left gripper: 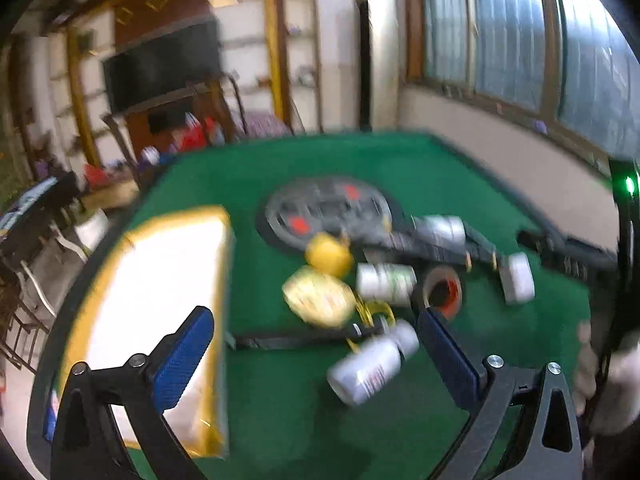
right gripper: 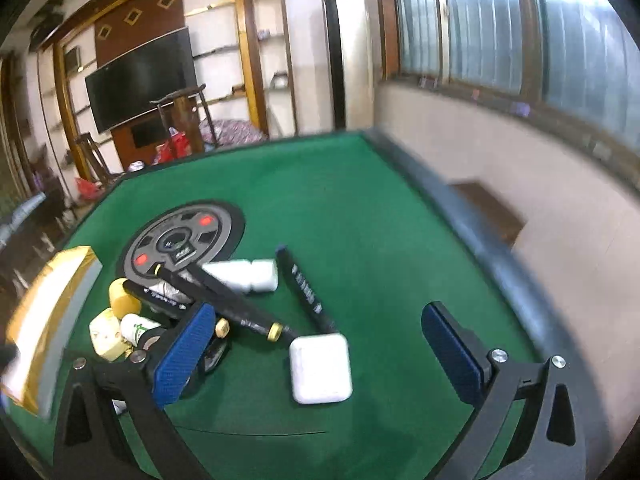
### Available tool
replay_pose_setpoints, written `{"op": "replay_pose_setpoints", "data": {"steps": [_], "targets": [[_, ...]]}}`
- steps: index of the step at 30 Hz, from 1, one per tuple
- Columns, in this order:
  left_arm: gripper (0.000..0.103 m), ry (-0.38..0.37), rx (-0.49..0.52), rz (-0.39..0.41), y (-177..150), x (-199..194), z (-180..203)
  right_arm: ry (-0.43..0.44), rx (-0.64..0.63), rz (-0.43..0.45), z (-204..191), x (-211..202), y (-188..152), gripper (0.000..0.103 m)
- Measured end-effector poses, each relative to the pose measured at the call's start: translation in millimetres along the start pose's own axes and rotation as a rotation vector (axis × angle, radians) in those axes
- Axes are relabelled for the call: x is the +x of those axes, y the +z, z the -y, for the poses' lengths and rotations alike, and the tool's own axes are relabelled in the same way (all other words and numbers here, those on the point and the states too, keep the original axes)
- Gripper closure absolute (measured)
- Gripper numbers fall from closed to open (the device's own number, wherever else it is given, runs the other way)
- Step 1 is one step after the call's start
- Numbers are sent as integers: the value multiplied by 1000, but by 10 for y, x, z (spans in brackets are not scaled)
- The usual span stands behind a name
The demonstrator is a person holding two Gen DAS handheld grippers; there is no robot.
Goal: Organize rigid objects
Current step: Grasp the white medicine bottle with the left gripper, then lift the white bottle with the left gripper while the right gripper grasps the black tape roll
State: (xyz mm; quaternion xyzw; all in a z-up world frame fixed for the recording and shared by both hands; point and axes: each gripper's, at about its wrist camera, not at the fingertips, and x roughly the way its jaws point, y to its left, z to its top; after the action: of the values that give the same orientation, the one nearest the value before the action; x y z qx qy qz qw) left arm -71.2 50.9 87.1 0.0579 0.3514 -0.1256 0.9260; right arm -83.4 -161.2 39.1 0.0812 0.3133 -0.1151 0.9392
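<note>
Both grippers hang released over the green table [right gripper: 360, 208], nothing between their blue pads. The left gripper [left gripper: 316, 344] is spread wide just this side of a lying white bottle [left gripper: 370, 362]; the right gripper [right gripper: 316, 344] frames a white rounded case [right gripper: 320, 368]. Beyond the case lie black pens [right gripper: 224, 300], a yellow cap [left gripper: 328, 254] and a grey round disc [right gripper: 180, 244]. Left of that disc sits a gold-edged white box [left gripper: 160, 304].

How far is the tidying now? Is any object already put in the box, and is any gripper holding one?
Little looks done: the gold-edged box appears empty, though the picture is blurred. Nothing is in hand: the left gripper and the right gripper are both open. Left to sort: the white bottle, yellow cylinder, tape roll, white case and black pens, all loose on the green table.
</note>
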Motion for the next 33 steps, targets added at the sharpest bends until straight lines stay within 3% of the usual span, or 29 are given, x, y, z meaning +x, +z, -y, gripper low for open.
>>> {"op": "replay_pose_setpoints", "data": {"steps": [4, 6, 7, 8, 10, 15, 21, 26, 27, 29, 33], "targets": [[6, -16, 105, -51, -88, 213, 224, 34, 44, -61, 10, 223, -184, 0], [20, -32, 189, -72, -106, 332, 339, 66, 66, -71, 41, 210, -218, 0], [41, -44, 226, -97, -123, 413, 382, 75, 70, -56, 41, 195, -217, 0], [55, -64, 245, -129, -149, 494, 406, 76, 70, -45, 35, 178, -225, 0], [58, -144, 235, -165, -158, 550, 411, 80, 62, -54, 9, 199, -245, 0], [57, -109, 327, -130, -253, 438, 523, 71, 48, -46, -20, 180, -255, 0], [67, -182, 203, -153, -241, 404, 350, 52, 14, -37, -104, 213, -278, 0], [71, -254, 70, -120, -216, 248, 115, 39, -29, -38, -184, 230, -290, 0], [73, -268, 49, -108, -218, 176, 63, 46, -41, -46, -201, 237, -290, 0], [90, -278, 23, -84, -215, 52, -31, 67, -70, -69, -257, 234, -287, 0], [90, -292, -24, -26, -205, -237, -275, 158, -110, -111, -445, 190, -304, 2]]}}
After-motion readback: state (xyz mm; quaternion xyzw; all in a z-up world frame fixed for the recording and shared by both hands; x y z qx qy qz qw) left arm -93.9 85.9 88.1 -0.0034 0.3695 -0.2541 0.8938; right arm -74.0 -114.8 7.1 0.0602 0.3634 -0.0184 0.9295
